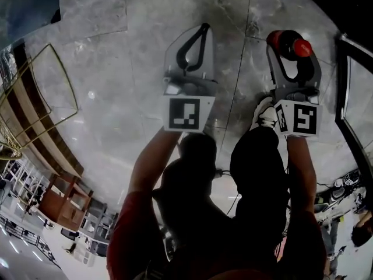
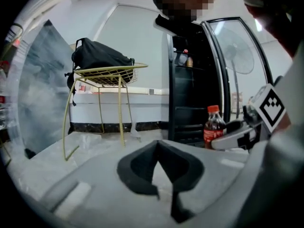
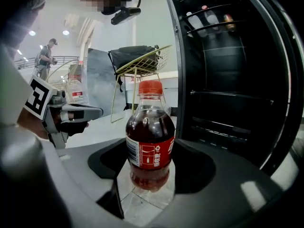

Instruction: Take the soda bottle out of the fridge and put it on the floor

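Right gripper (image 3: 151, 172): its jaws are closed around the soda bottle (image 3: 149, 144) at the label and lower body, which keeps the bottle upright at the centre of the right gripper view.
Bottle position: outside the fridge (image 3: 228, 80), low over the floor (image 1: 116, 98), at the upper right of the head view. No view shows whether its base already touches the tiles.
Why held low: the grip sits below the shoulder and the cap is free, which looks like a set-down posture, so the release probably comes next.
Left gripper (image 2: 159, 145): its jaw tips meet with nothing between them. It waits at centre frame in the head view, apart from the bottle, and seems to have no part in this step.
Bottle material: clear, rounded plastic with dark cola inside, a red wrap label and a ribbed red cap. The body is smooth and may slip if squeezed lightly.
Floor: glossy grey marbled tiles with thin joints, hard and level, so the bottle should stand steadily on it.
Fridge: black, with its door open and wire shelves at the right of the right gripper view.
Background: a thin gold wire stand (image 2: 111, 75) with a soft black bag (image 2: 102, 56) on top, at the upper left of the left gripper view.
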`<state>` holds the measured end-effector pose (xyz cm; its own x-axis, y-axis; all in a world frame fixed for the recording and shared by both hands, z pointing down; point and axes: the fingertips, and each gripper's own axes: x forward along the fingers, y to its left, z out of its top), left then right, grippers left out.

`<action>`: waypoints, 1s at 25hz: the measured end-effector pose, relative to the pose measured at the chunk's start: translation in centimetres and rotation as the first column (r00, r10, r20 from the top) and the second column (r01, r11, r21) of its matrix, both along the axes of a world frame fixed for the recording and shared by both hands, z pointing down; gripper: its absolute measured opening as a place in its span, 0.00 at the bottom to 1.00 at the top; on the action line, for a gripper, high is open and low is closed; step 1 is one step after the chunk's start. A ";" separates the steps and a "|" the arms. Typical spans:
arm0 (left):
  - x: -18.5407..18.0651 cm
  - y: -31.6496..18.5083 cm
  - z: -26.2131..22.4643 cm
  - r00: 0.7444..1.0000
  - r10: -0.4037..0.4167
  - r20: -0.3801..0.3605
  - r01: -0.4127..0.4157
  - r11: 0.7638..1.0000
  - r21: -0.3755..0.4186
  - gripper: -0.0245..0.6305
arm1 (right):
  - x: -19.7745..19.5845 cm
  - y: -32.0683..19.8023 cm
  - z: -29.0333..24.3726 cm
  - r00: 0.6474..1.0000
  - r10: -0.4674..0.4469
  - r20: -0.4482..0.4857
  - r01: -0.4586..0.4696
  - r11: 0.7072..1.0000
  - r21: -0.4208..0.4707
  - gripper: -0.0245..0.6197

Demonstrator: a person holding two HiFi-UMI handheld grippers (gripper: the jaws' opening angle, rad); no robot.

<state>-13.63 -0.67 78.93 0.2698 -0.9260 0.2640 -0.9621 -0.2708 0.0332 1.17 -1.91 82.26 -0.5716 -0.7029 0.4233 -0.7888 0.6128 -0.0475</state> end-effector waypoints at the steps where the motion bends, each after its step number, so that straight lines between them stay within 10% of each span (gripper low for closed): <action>1: -0.1 -0.2 0.9 1.000 0.007 0.012 -0.007 1.000 0.007 0.04 | -0.2 -0.3 1.0 1.000 -0.003 0.005 0.003 1.000 0.005 0.50; 25: -3.0 1.5 7.0 0.999 -0.006 0.035 0.003 0.996 0.094 0.04 | -5.1 0.2 9.2 0.996 -0.092 0.018 0.091 0.993 0.070 0.50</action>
